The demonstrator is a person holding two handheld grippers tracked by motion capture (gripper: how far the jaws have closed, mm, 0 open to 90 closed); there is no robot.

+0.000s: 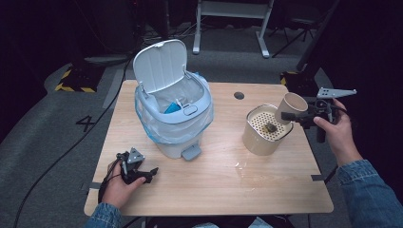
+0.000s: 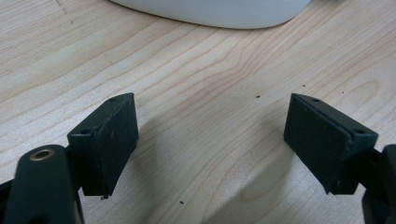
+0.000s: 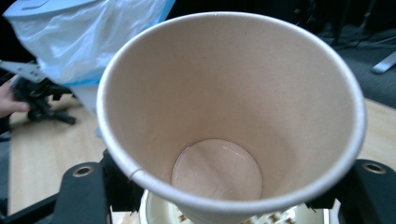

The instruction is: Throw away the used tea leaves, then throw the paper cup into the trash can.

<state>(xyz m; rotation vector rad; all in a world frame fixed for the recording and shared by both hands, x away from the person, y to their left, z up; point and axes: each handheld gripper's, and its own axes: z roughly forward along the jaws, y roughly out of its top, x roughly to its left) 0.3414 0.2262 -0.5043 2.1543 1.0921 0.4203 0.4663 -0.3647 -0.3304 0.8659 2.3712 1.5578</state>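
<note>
A tan paper cup (image 1: 291,107) (image 3: 233,121) hangs tilted over the cream strainer pot (image 1: 262,133), my right gripper (image 1: 297,116) shut on its wall. The cup's inside looks empty. A dark lump (image 1: 271,127) lies on the pot's perforated insert. My left gripper (image 1: 145,175) (image 2: 212,140) rests low on the wooden table (image 1: 218,185) near the front left, open with nothing between its pads (image 2: 112,140). The white pedal bin (image 1: 173,111) with a blue-tinted bag stands at the back left, lid (image 1: 159,64) up, and its base (image 2: 210,11) shows just beyond the left jaws.
A small wet patch (image 1: 244,171) glistens on the table in front of the pot. A round cable hole (image 1: 239,95) sits near the far edge. Beyond the table are grey floor, a desk frame (image 1: 233,23) and cables.
</note>
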